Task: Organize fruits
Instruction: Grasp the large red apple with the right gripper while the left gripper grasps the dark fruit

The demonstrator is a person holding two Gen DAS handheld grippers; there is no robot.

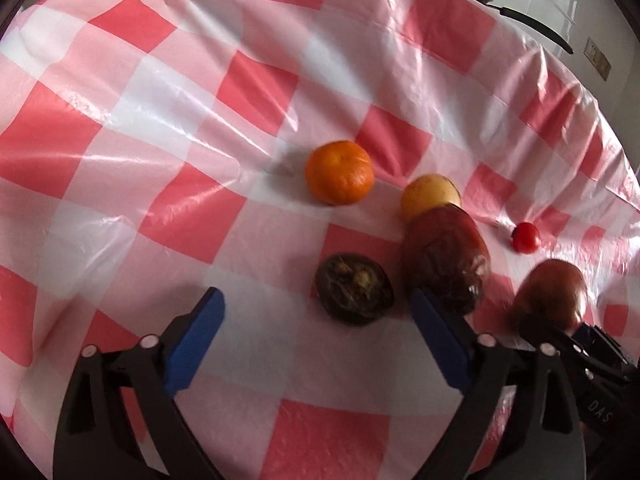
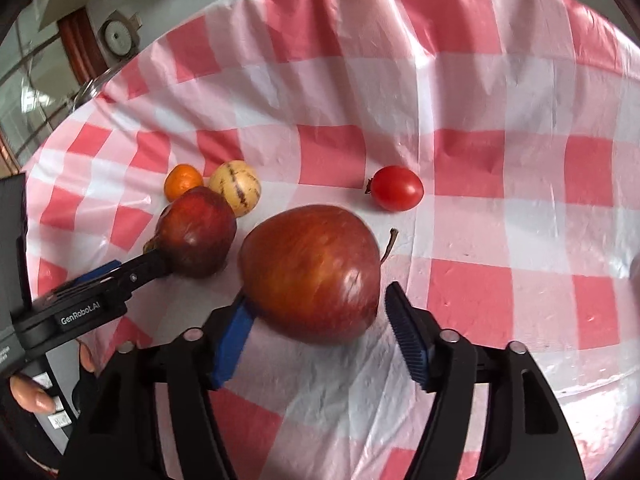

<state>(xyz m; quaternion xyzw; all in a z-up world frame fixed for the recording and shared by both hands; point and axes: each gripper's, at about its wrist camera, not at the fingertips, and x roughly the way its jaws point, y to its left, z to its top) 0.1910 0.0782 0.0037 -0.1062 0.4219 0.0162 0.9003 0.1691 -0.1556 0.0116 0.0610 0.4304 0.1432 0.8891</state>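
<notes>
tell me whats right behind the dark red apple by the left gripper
Behind the dark red apple sit a striped yellow fruit and a mandarin, both partly hidden by it. Whether they touch it is unclear.

tablecloth: glossy crinkled plastic | apple: shiny, smooth | orange: matt, dimpled | claw pads: ribbed

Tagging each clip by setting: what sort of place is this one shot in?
Probably a home kitchen or dining area. A round table under a pink checked plastic tablecloth holds loose fruit such as a mandarin; pan handles poke in behind it, beside a wall socket.
</notes>
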